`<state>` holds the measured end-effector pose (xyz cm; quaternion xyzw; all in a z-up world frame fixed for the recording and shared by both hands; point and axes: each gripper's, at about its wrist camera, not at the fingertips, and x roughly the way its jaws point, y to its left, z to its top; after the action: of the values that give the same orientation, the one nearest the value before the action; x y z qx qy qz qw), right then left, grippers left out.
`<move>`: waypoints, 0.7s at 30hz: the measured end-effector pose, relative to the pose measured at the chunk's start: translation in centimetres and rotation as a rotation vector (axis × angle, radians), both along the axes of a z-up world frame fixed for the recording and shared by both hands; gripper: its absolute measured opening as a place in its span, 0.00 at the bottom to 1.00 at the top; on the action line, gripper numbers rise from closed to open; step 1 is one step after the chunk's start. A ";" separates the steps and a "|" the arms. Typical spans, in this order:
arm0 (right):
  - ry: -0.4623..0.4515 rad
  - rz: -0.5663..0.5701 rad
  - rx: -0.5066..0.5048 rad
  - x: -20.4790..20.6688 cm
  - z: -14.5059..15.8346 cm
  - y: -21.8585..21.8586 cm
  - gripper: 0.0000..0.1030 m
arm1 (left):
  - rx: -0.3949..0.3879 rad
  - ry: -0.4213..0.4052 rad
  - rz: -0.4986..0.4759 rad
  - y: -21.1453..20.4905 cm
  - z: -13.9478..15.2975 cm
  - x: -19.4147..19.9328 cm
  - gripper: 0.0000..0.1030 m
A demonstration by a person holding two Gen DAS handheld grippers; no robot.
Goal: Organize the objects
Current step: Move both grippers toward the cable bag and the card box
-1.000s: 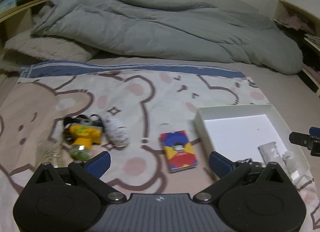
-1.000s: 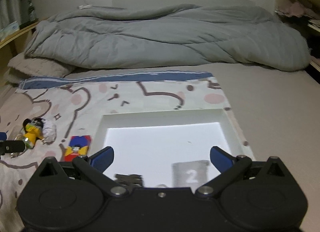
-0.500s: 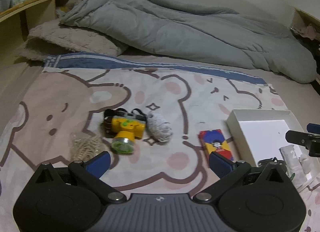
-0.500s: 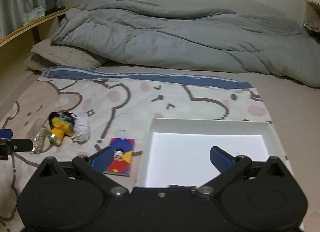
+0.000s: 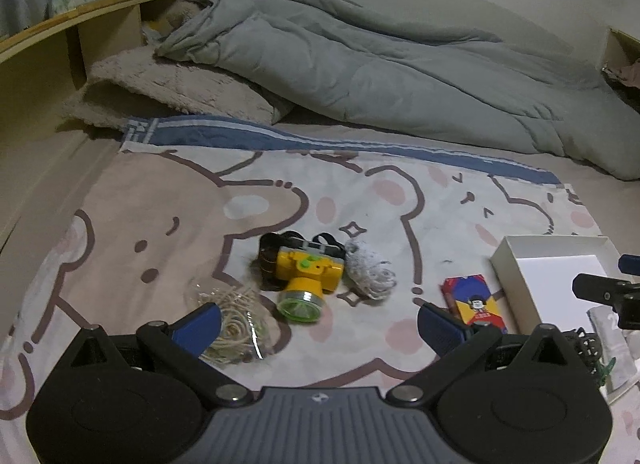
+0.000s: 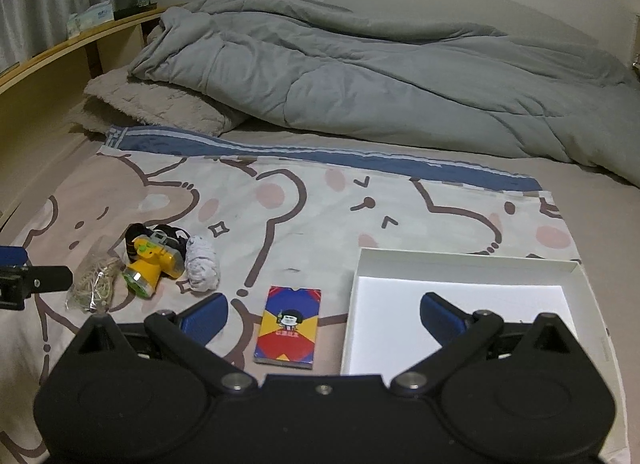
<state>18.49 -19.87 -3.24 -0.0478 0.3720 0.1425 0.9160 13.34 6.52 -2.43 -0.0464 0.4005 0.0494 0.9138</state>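
On a bear-print blanket lie a yellow headlamp [image 5: 305,276] [image 6: 154,260], a white knitted roll [image 5: 370,268] [image 6: 203,263], a clear bag of rubber bands [image 5: 234,324] [image 6: 96,286] and a red-blue card box [image 5: 476,304] [image 6: 289,327]. A white tray [image 5: 510,268] [image 6: 468,260] sits at the right, with small items at its near end in the left wrist view. My left gripper [image 5: 318,326] is open above the blanket, just short of the headlamp, its left finger over the bag. My right gripper [image 6: 323,316] is open, straddling the card box and the tray's left wall.
A rumpled grey duvet [image 5: 380,67] [image 6: 360,75] and a beige pillow [image 5: 168,91] fill the far half of the bed. A wooden shelf [image 5: 68,27] with a bottle and tissues runs along the left. The right gripper's tip [image 5: 604,290] shows over the tray.
Both grippers swung left and pulled back: the headlamp group now sits centred before the left gripper, and the card box came between the right gripper's fingers. Both stayed open.
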 end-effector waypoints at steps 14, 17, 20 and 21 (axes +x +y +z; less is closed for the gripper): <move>-0.009 -0.046 0.053 1.0 -0.5 1.3 1.00 | -0.001 0.005 0.111 4.2 -1.7 1.8 1.00; -0.035 -0.088 0.066 1.1 -0.9 1.4 1.00 | 0.028 0.021 0.124 5.0 -2.6 2.3 1.00; -0.022 -0.079 0.077 1.5 -1.4 1.4 1.00 | 0.009 0.060 0.154 6.1 -3.6 2.9 1.00; -0.015 -0.077 0.080 1.7 -1.6 1.4 1.00 | -0.010 0.076 0.168 6.6 -4.0 3.0 1.00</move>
<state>20.18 -18.43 -4.88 0.0021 0.3606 0.1216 0.9248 16.36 13.10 -6.47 -0.0828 0.4298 0.1258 0.8903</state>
